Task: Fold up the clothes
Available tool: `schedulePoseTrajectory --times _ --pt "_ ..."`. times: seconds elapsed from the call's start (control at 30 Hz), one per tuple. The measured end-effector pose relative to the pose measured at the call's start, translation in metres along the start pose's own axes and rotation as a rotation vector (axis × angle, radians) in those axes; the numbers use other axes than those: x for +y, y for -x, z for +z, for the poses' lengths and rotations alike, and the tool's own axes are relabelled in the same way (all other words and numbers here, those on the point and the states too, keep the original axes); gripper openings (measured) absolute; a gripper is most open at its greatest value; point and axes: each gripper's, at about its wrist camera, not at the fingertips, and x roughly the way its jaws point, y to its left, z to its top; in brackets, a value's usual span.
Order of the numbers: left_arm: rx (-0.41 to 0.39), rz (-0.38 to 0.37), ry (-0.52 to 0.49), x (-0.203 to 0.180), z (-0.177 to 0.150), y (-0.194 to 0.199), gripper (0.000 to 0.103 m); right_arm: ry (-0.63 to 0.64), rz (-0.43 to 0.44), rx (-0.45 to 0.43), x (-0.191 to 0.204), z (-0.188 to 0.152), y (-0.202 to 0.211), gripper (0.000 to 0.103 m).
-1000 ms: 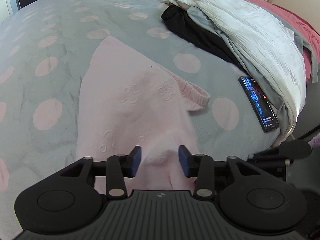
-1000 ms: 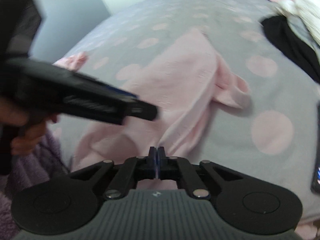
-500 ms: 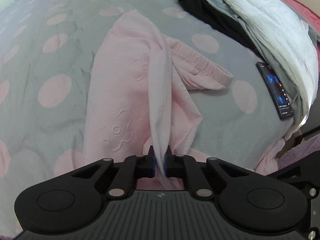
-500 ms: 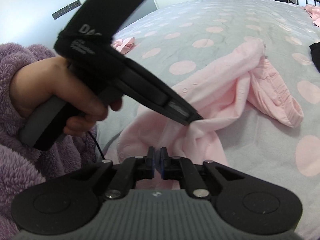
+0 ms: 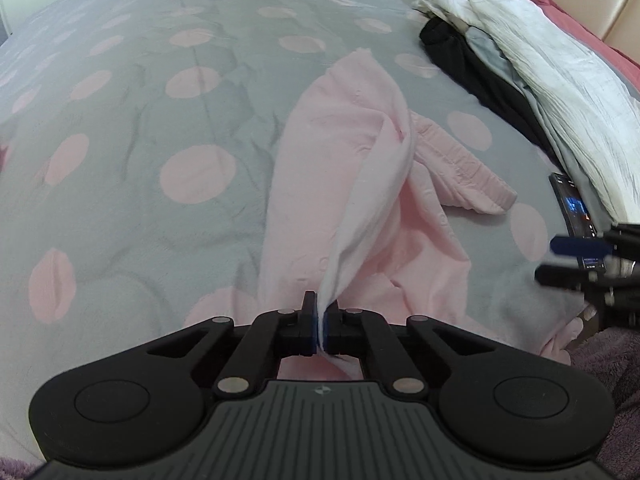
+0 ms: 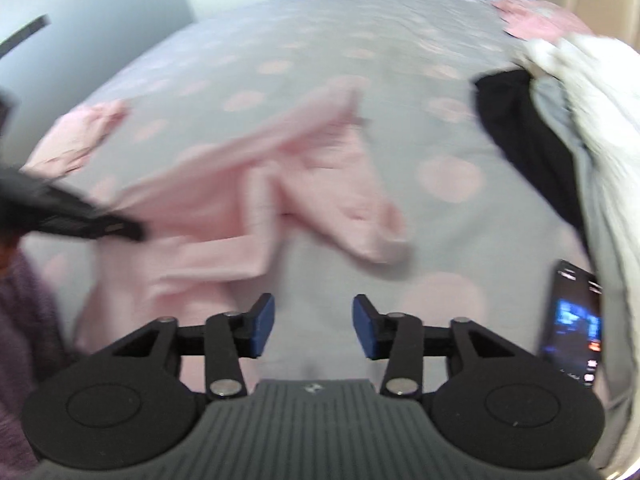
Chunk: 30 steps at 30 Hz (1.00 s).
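Note:
A pale pink garment (image 5: 352, 152) lies crumpled along the grey bedspread with pink dots (image 5: 160, 100). My left gripper (image 5: 320, 326) is shut on a raised fold of that garment, which stretches up taut from the bed to the jaws. In the right wrist view the same pink garment (image 6: 248, 200) is blurred, and the left gripper (image 6: 132, 232) shows at the left edge pinching it. My right gripper (image 6: 314, 326) hovers over bare bedspread with its jaws opening and nothing between them. Its fingertips (image 5: 576, 245) show at the right edge of the left wrist view.
A pile of white, grey and black clothes (image 5: 540, 64) lies along the right side of the bed. A phone with a lit screen (image 6: 572, 320) rests beside it. More pink clothing (image 6: 76, 140) lies at the far left, and a purple fleece sleeve (image 6: 24, 312) is at the near left.
My left gripper closed on a fold of the pink garment and pulled it up and towards me. My right gripper let go, opened and swung right, away from the garment.

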Motion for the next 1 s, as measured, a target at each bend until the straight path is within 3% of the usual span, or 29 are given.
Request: schedulePoseTrajectory --times 0.1,0.33,0.4,0.43,0.5,0.7,1.0 --pt "-0.002 -0.002 0.022 0.007 -0.003 0.0 0.001 -0.074 -0.016 -0.023 -0.024 0.015 -0.017 0.069" --pt "-0.009 -0.008 0.04 0.011 -0.006 -0.001 0.001 -0.281 0.034 0.015 -0.057 0.035 -0.076 0.068" --pt "-0.014 -0.008 0.046 0.013 -0.007 0.001 0.001 -0.315 0.059 0.034 -0.06 0.036 -0.085 0.047" --pt "-0.017 -0.007 0.049 0.014 -0.008 0.001 0.001 -0.313 0.068 0.046 -0.059 0.038 -0.087 0.017" --pt "-0.03 -0.007 0.054 0.017 -0.008 0.005 0.001 -0.29 0.071 0.054 -0.055 0.044 -0.086 0.01" --pt "-0.119 -0.033 0.07 0.028 0.003 0.038 0.0 -0.193 0.063 -0.09 -0.051 0.1 -0.021 0.009" --pt "-0.362 -0.023 0.039 0.05 0.039 0.135 0.0 0.052 -0.063 -0.401 -0.002 0.193 0.125 0.009"
